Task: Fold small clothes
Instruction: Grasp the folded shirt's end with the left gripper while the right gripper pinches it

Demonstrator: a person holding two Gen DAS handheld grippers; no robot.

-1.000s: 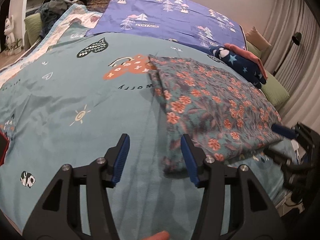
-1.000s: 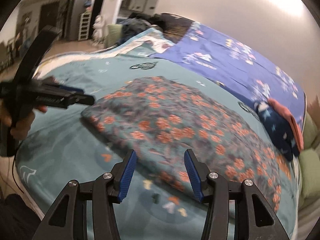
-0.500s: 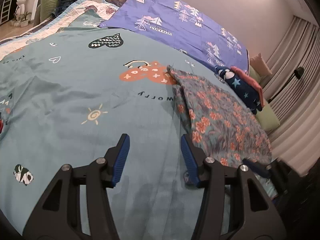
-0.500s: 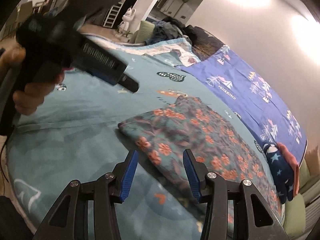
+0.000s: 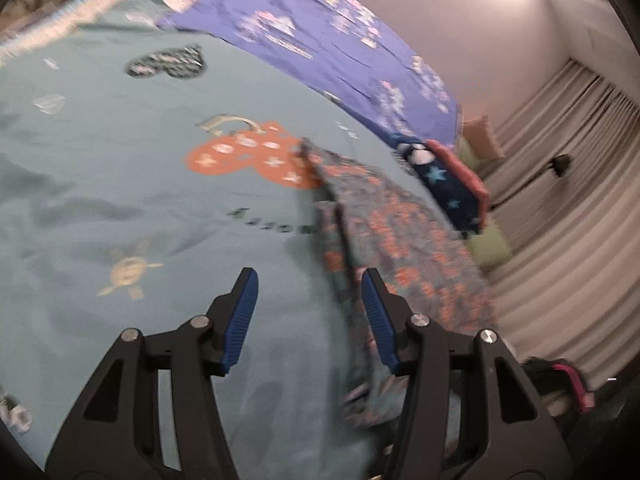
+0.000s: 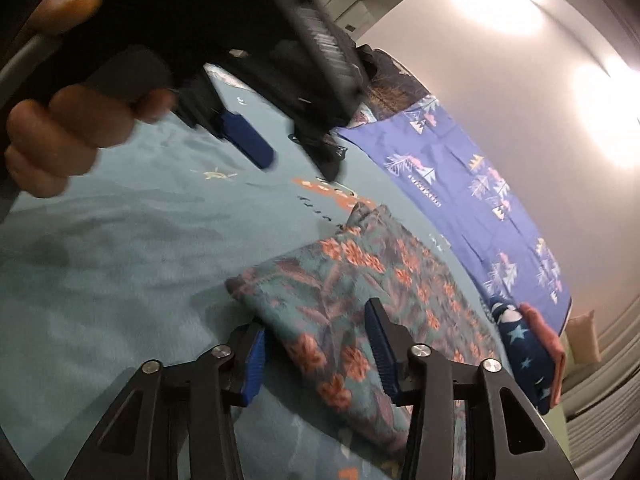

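Observation:
A folded teal garment with orange flowers (image 5: pixel 404 236) lies flat on the teal bedspread (image 5: pixel 120 184); it also shows in the right wrist view (image 6: pixel 360 292). My left gripper (image 5: pixel 308 316) is open and empty, above the sheet just left of the garment's near edge. My right gripper (image 6: pixel 316 344) is open, its jaws either side of the garment's near corner, touching nothing that I can see. The left gripper held in a hand (image 6: pixel 240 60) fills the upper left of the right wrist view.
A folded dark blue starry garment with a pink one (image 5: pixel 452 176) lies beyond the floral one, also in the right wrist view (image 6: pixel 528 356). A purple sheet (image 6: pixel 460 184) covers the far side. Curtains (image 5: pixel 560 200) and a green cushion (image 5: pixel 488 248) stand to the right.
Both grippers have swung and the views are blurred. The left gripper has moved right, back toward the floral garment's edge. The right gripper has come closer to the garment's near corner.

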